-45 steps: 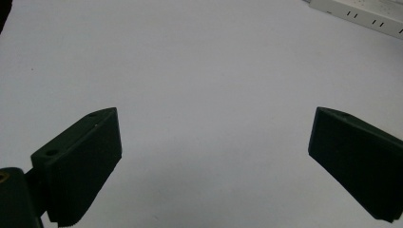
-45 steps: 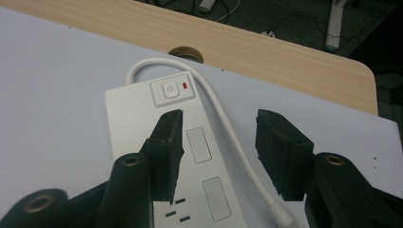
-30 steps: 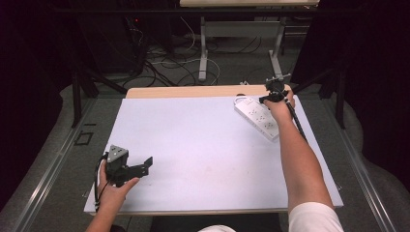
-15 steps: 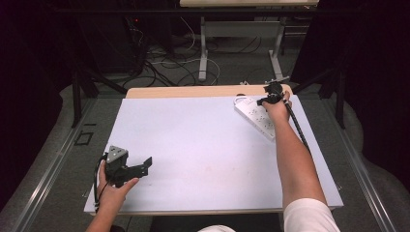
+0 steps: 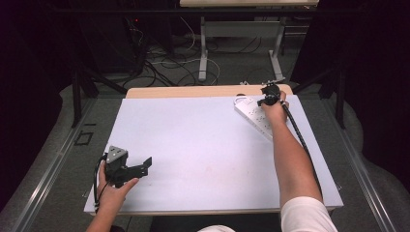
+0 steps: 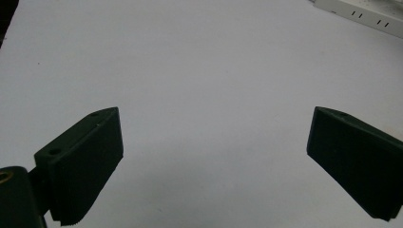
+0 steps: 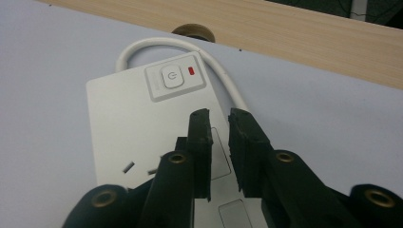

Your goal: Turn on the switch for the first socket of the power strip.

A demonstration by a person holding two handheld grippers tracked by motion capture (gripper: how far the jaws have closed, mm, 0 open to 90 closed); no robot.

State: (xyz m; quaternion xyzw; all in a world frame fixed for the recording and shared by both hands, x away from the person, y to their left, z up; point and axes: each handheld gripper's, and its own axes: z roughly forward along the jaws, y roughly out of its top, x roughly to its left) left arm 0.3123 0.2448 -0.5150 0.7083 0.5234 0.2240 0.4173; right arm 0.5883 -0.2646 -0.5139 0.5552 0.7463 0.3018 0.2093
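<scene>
A white power strip (image 5: 251,115) lies at the far right of the white mat (image 5: 193,140); it also shows at the top right of the left gripper view (image 6: 366,16). In the right gripper view the power strip (image 7: 138,123) shows its switch (image 7: 172,76), a red light (image 7: 192,71) and a white cord (image 7: 157,43). My right gripper (image 7: 219,116) hovers over the strip's top face just behind the switch. Its jaws have just been closing and stand nearly together with nothing between them. In the high view the right gripper (image 5: 265,99) sits on the strip's far end. My left gripper (image 5: 144,165) rests open near the front left; its jaws (image 6: 214,156) stand wide over bare mat.
A strip of wooden tabletop (image 5: 193,92) runs behind the mat, with a round brown grommet (image 7: 192,31) by the cord. Beyond the table are desk legs and loose cables on the floor (image 5: 164,63). A black cable trails along the right forearm (image 5: 300,140).
The right gripper's jaws have drawn together over the power strip's far end. The strip looked tilted half a second ago and now lies flat. The left gripper has stayed where it was.
</scene>
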